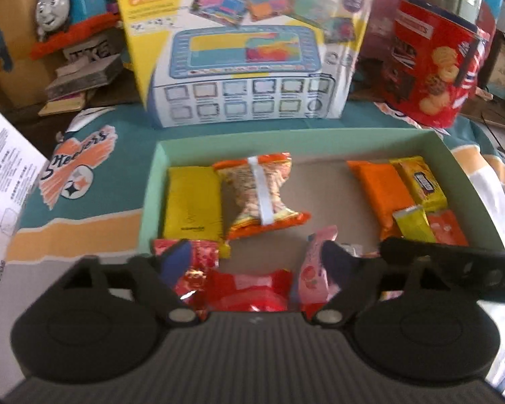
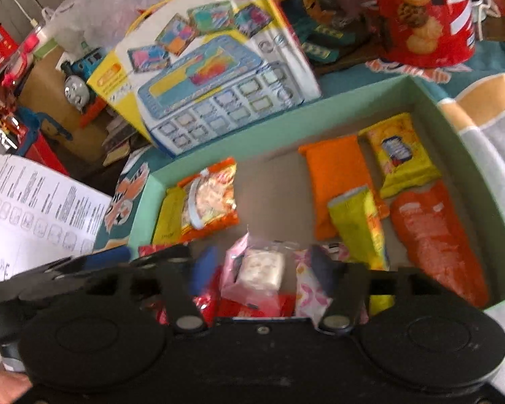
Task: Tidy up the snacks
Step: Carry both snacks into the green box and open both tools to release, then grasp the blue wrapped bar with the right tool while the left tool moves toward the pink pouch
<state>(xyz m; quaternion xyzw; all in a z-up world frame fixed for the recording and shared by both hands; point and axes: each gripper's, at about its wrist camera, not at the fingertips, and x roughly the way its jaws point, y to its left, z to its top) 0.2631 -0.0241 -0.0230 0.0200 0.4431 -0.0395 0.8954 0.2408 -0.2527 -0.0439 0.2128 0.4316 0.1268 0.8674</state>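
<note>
Lying on a teal printed cloth (image 1: 118, 181), mint tray (image 1: 158, 168) amid toy clutter

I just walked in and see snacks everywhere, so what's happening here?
A person is sorting snack packets into a shallow green box with a hand-held tool in each hand. Both the left tool and the right tool hang open over the near end of the box, gripping nothing. A red packet and a pink packet lie below the left one. Farther in lie a yellow packet and an orange packet.
</note>
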